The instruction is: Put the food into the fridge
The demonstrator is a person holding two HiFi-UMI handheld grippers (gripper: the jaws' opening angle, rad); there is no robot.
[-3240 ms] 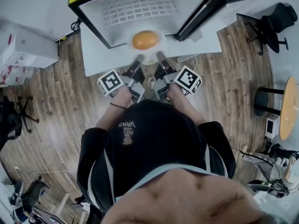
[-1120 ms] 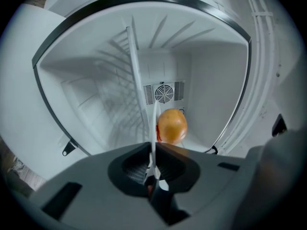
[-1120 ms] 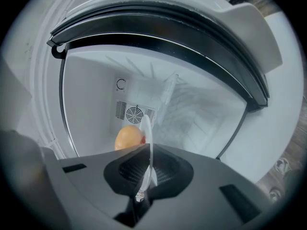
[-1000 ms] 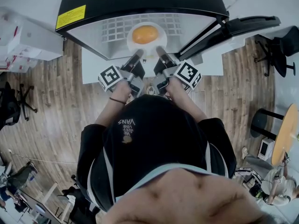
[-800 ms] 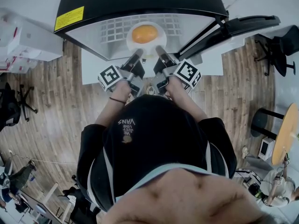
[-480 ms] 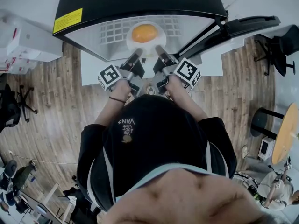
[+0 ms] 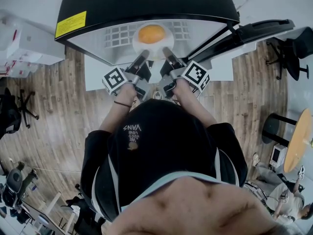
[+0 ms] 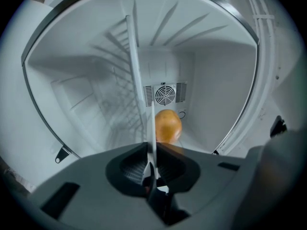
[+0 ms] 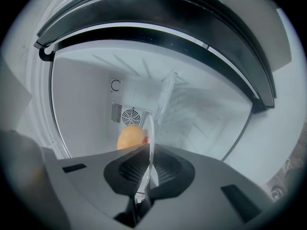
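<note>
The left gripper and the right gripper are each clenched on the near rim of a white round plate, inside the small black fridge with white walls. An orange round food piece lies on the plate. The side walls stand well apart from the plate edges. The yellow label on the fridge top is too small to read; the person's black cap shows "VANS".
</note>
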